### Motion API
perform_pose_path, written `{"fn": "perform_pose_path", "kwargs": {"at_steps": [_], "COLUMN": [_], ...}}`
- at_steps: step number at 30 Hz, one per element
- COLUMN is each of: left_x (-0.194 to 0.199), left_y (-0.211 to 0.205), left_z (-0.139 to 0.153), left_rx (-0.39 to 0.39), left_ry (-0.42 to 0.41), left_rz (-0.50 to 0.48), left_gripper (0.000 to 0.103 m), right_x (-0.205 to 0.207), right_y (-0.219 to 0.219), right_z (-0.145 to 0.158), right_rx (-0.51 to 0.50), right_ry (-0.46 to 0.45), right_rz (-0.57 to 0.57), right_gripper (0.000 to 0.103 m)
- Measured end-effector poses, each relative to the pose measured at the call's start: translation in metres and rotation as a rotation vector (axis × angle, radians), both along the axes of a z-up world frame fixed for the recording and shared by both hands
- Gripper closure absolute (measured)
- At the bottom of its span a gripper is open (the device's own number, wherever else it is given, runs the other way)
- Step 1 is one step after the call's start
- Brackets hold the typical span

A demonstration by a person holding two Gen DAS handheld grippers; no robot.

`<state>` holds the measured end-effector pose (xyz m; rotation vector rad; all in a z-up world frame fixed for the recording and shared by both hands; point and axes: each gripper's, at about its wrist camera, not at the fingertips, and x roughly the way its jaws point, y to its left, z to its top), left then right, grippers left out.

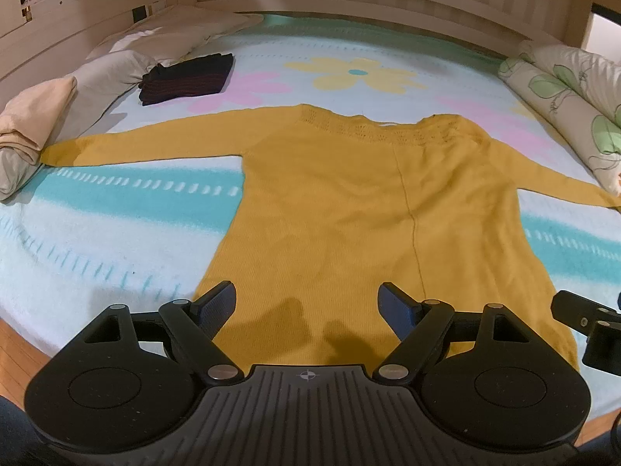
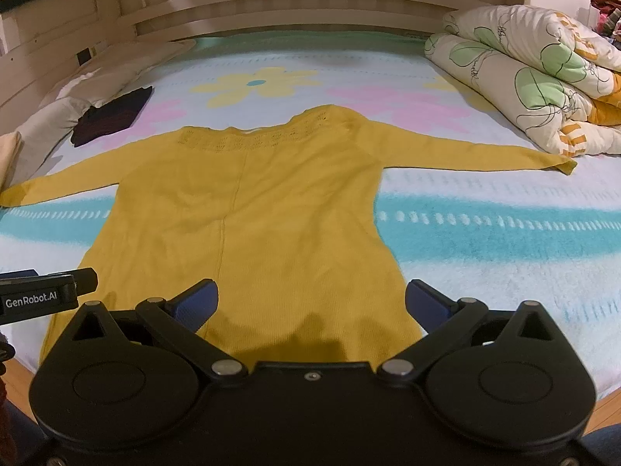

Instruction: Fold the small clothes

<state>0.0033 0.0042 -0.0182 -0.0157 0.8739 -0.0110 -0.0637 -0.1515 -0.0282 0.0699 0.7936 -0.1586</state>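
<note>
Yellow knit sweater [image 1: 349,202] lies flat on the bed [image 1: 116,233], sleeves out. Soft and limp, probably best pinched at the hem corners; left gripper [image 1: 306,303] and right gripper [image 2: 310,303] hover spread, empty.

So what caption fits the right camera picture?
Open right claw hovers over a yellow sweater spread flat on the flowery bed.

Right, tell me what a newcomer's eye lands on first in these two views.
First the mustard-yellow sweater, spread flat in the middle of the bed with both sleeves stretched out sideways. Next the flowered bedsheet under it, then the folded dark clothes at the far left by the pillows and the rolled floral quilt at the far right. The left gripper and right gripper hang open over the hem.
</note>
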Motion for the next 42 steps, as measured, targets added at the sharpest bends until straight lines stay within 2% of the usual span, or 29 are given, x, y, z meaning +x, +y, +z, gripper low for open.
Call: {"fn": "perform_pose_path", "kwargs": {"at_steps": [42], "left_x": [-0.0021], "left_y": [-0.0027], "left_z": [-0.0053], "left_rx": [0.01], "left_ry": [0.013], "left_rz": [-0.006], "left_gripper": [0.023], "right_x": [-0.0012], "right_y": [0.007], "right_z": [-0.0006], "right_rx": [-0.006], "right_ry": [0.005], "right_rz": [0.014], "right_gripper": [0.001]}}
